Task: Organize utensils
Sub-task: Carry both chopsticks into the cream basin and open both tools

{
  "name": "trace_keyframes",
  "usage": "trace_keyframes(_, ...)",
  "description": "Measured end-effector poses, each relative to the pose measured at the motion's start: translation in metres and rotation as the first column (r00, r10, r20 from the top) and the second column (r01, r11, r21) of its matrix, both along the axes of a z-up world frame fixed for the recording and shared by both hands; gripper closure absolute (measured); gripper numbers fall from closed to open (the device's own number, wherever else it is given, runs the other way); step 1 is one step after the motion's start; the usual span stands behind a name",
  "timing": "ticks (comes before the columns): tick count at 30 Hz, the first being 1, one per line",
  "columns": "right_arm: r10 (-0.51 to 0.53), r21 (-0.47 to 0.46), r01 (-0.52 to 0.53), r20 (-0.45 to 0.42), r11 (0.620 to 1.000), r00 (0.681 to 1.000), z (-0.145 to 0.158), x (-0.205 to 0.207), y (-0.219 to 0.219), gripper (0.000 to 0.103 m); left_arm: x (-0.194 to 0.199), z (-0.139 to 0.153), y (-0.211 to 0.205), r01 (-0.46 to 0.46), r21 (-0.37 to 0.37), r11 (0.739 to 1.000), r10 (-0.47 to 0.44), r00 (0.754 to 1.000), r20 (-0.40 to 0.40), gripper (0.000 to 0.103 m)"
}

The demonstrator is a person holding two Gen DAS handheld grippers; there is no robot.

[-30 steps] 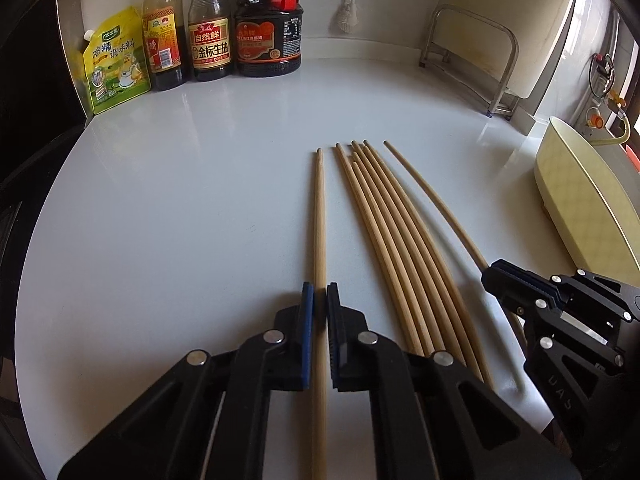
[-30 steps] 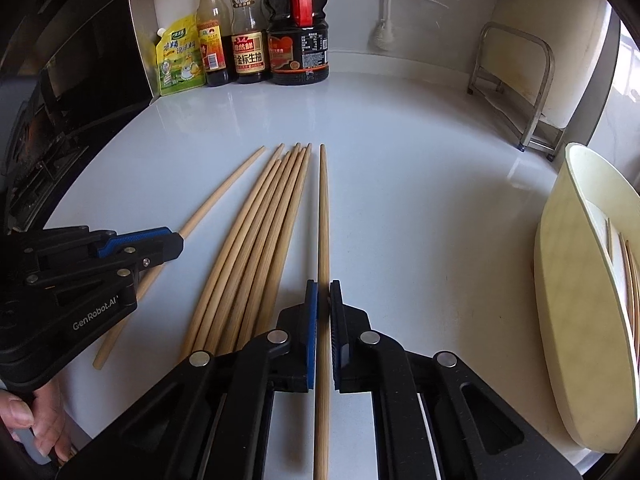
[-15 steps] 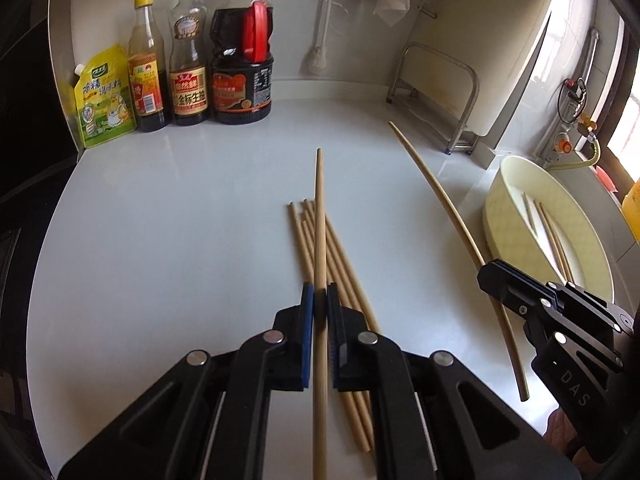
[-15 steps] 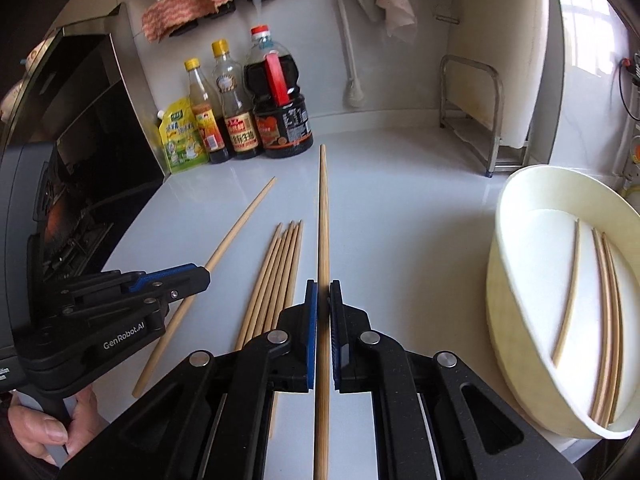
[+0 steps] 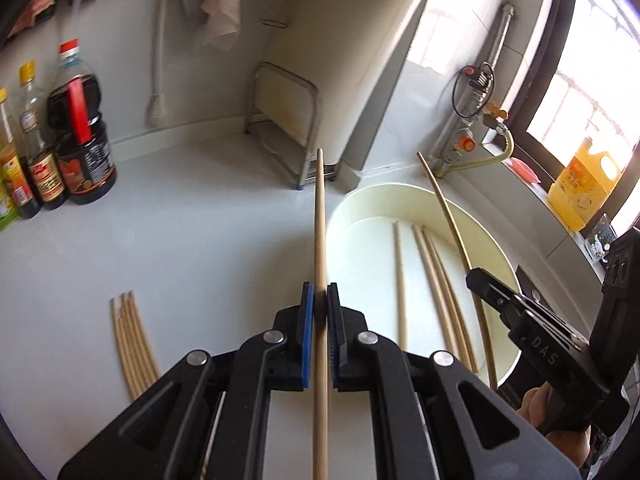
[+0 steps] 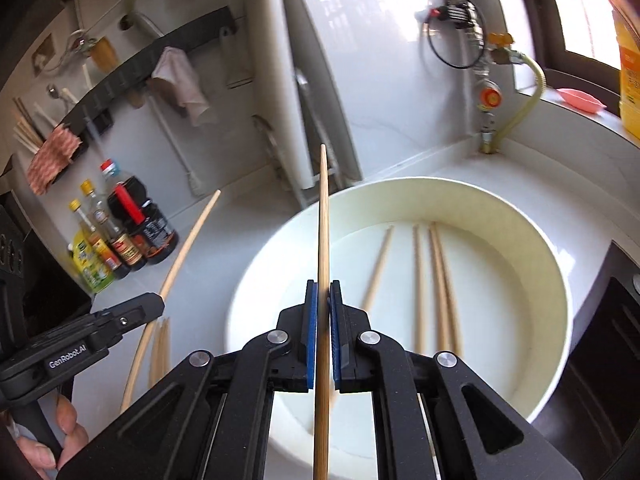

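Two handheld grippers each carry one wooden chopstick toward a round cream basin (image 6: pixel 552 276) that sits on a white bench (image 5: pixel 180 240). The left gripper (image 5: pixel 319 312) has its jaws clamped on a chopstick (image 5: pixel 320 220) that points forward, just left of the basin's rim. The right gripper (image 6: pixel 323 312) has its jaws clamped on its own chopstick (image 6: pixel 325 216), held above the basin's near left part. Four chopsticks (image 6: pixel 418 280) already lie flat inside the basin. A small bundle of loose chopsticks (image 5: pixel 130 340) waits on the bench, well to the left of the basin. The step in hand appears to be the carry to the basin. Next, each gripper likely needs to lower its chopstick over the basin's floor, roughly parallel to those inside, then part its jaws.
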State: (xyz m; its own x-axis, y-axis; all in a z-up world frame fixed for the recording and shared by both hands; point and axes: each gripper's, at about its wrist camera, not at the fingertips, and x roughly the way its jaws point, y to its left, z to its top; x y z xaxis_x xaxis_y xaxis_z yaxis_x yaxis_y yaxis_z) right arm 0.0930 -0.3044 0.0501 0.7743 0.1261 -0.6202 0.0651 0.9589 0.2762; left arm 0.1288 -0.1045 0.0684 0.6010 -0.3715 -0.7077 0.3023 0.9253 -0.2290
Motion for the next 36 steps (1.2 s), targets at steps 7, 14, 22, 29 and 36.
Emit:
trace_keyframes(7,-0.09,0.008,0.09,-0.044,0.996,0.995,-0.014,0.003,-0.044,0.097,0.02,-0.002,-0.086,0.128,0.036,0.991,-0.129,0.992,0.016,0.095)
trace_keyframes(14,-0.112,0.024,0.115,-0.095,0.993,0.989,-0.028,0.008,-0.06,0.097,0.039,-0.026,-0.127,0.185,0.068,0.98,-0.182,0.982,-0.05,0.095)
trace_keyframes(22,-0.13,0.019,0.133,-0.121,0.991,0.984,-0.034,0.011,-0.062,0.096,0.047,-0.038,-0.134,0.179,0.096,0.979,-0.172,0.982,-0.079,0.094)
trace_keyframes(29,-0.143,0.027,0.147,-0.113,0.989,0.983,-0.032,0.008,-0.065,0.095,0.046,-0.031,-0.121,0.133,0.103,0.986,-0.128,0.99,-0.056,0.07)
trace_keyframes(36,-0.127,0.023,0.129,-0.099,0.991,0.987,-0.026,0.006,-0.057,0.095,0.039,-0.027,-0.104,0.106,0.113,0.988,-0.102,0.994,-0.036,0.066)
